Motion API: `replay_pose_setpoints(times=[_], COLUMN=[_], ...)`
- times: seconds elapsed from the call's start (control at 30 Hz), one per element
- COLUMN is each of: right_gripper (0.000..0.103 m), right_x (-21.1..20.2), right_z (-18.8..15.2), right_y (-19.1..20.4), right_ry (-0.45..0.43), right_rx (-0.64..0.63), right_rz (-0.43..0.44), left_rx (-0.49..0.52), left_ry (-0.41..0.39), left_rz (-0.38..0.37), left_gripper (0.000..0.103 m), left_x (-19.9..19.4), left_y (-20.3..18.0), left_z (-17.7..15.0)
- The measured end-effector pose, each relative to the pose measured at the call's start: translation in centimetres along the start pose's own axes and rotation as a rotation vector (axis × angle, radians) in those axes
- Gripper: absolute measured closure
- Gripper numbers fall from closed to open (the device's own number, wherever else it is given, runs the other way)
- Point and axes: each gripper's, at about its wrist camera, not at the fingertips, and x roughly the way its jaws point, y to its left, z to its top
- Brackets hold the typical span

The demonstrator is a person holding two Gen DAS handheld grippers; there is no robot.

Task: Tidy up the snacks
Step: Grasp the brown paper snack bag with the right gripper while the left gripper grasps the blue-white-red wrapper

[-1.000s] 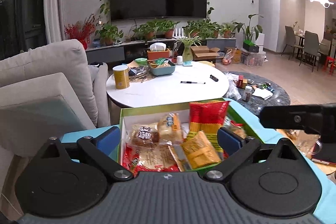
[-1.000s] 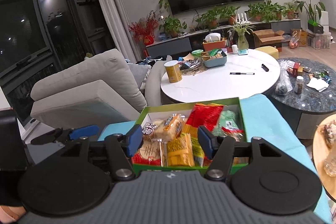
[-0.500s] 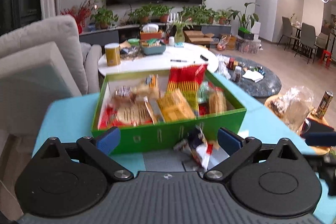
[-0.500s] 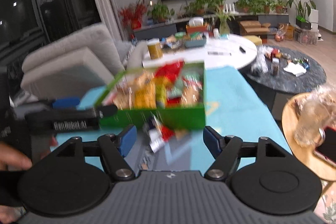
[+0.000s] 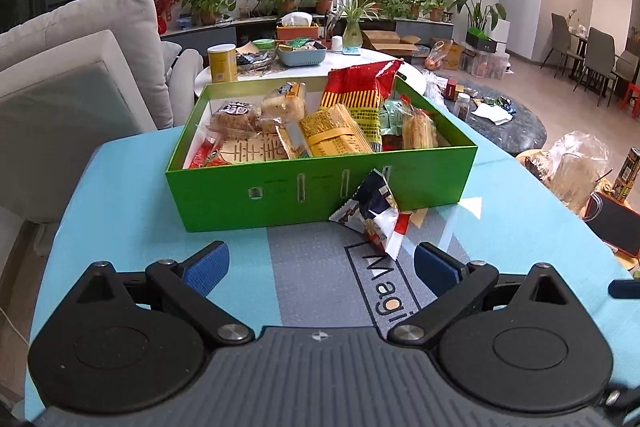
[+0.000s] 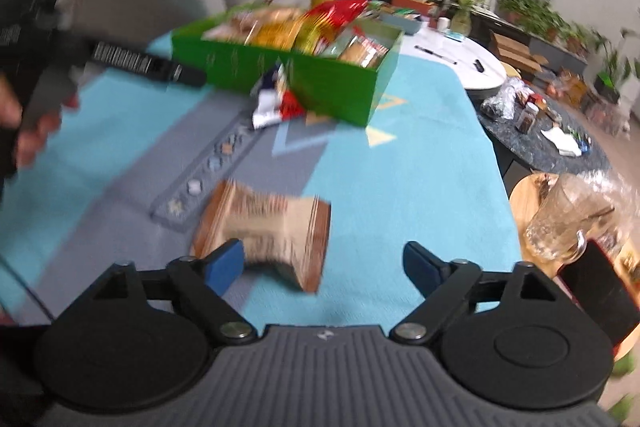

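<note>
A green box (image 5: 320,187) full of snack packets stands on the blue mat (image 5: 120,207); it also shows blurred in the right wrist view (image 6: 332,87). A blue, white and red snack packet (image 5: 376,215) leans against the box's front wall, also seen in the right wrist view (image 6: 276,99). My left gripper (image 5: 322,267) is open and empty, just short of that packet. My right gripper (image 6: 324,265) is open and empty over a brown snack packet (image 6: 264,227) lying on the mat, close to its left finger. The left gripper shows at the right wrist view's left edge (image 6: 144,67).
A grey sofa (image 5: 80,67) stands to the left. A white round table (image 5: 304,67) with a yellow can and a tray is behind the box. To the right are a wooden side table (image 6: 532,191) with a glass mug (image 6: 568,223), a phone (image 6: 600,291) and a dark round table (image 5: 508,123).
Both grippers have pulled back from above the box and dropped lower. The right gripper has swung right and down over the brown packet. The blue-white-red packet has come into view.
</note>
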Motion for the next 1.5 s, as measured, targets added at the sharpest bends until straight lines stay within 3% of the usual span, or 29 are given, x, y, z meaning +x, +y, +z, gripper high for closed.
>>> replay_pose_setpoints(times=[0.23, 0.53, 0.73, 1.1, 1.4, 1.5], right_gripper=[0.026, 0.025, 0.025, 0.032, 0.033, 0.032], right_x=[2.2, 4.4, 5.0, 6.0, 5.6, 5.6], right_z=[0.0, 2.3, 2.8, 3.2, 2.8, 2.9], right_y=[1.5, 1.0, 1.5, -0.5, -0.9, -1.3], right_ry=[0.012, -0.046, -0.087, -0.087, -0.109, -0.110], right_rx=[-0.111, -0.065, -0.088, 0.087, 0.115, 0.126], right_rz=[-0.013, -0.005, 0.029, 0.096, 0.119, 0.124], left_rx=[0.001, -0.013, -0.084, -0.191, -0.213, -0.204], left_ry=[0.016, 0.054, 0.094, 0.139, 0.147, 0.147], left_rz=[0.009, 0.002, -0.025, 0.049, 0.100, 0.121], left_gripper=[0.004, 0.004, 0.004, 0.004, 0.005, 0.009], left_x=[0.7, 2.4, 4.8, 9.4, 10.3, 10.7], left_y=[-0.5, -1.0, -2.3, -3.4, -3.4, -3.7], left_z=[0.0, 0.3, 1.4, 2.4, 2.2, 2.0])
